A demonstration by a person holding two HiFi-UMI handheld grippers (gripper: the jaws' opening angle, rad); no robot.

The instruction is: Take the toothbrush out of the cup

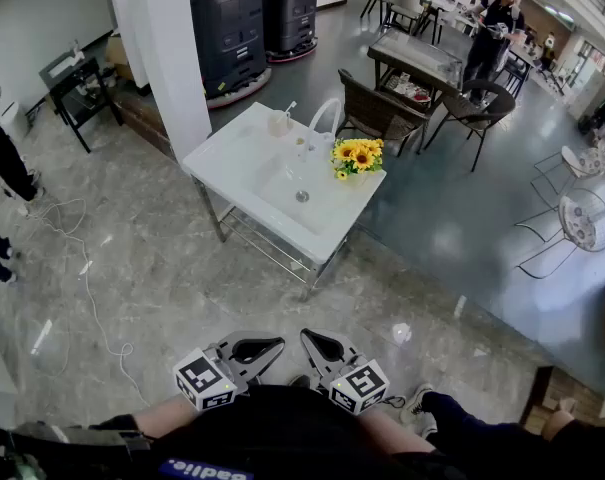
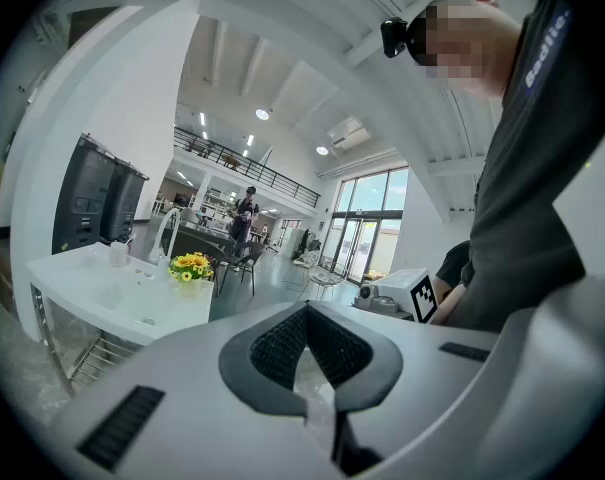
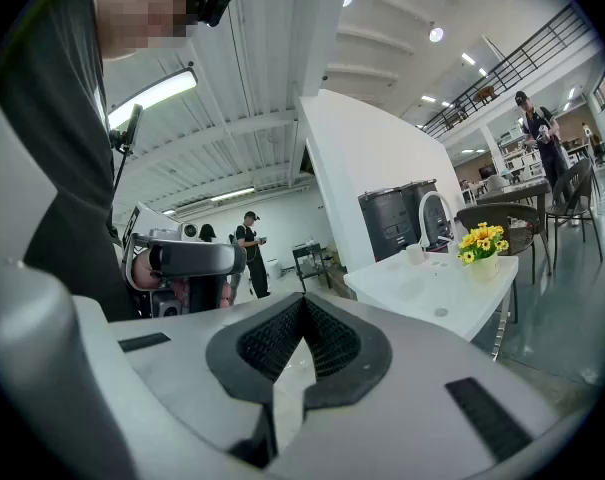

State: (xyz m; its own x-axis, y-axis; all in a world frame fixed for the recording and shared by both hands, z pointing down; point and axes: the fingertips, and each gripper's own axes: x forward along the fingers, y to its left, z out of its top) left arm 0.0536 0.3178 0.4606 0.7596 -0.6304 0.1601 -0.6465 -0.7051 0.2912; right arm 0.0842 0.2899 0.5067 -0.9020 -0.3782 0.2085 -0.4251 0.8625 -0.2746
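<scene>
A small white cup (image 1: 278,122) stands at the back left corner of the white sink table (image 1: 232,163), and a toothbrush (image 1: 290,107) sticks up out of it. Both grippers are low against the person's body, well short of the table. The left gripper (image 1: 278,344) is shut and empty, its ribbed pads (image 2: 282,343) meeting at the tip. The right gripper (image 1: 306,335) is shut too, with nothing between its pads (image 3: 327,338). The cup (image 2: 118,253) shows far off in the left gripper view, and again as a small cup (image 3: 414,254) in the right gripper view.
A curved white faucet (image 1: 322,118) and a pot of sunflowers (image 1: 357,156) stand on the sink table. A white pillar (image 1: 172,58) rises to its left, wicker chairs (image 1: 377,113) stand behind it, and a cable (image 1: 87,288) trails over the floor. People stand in the background.
</scene>
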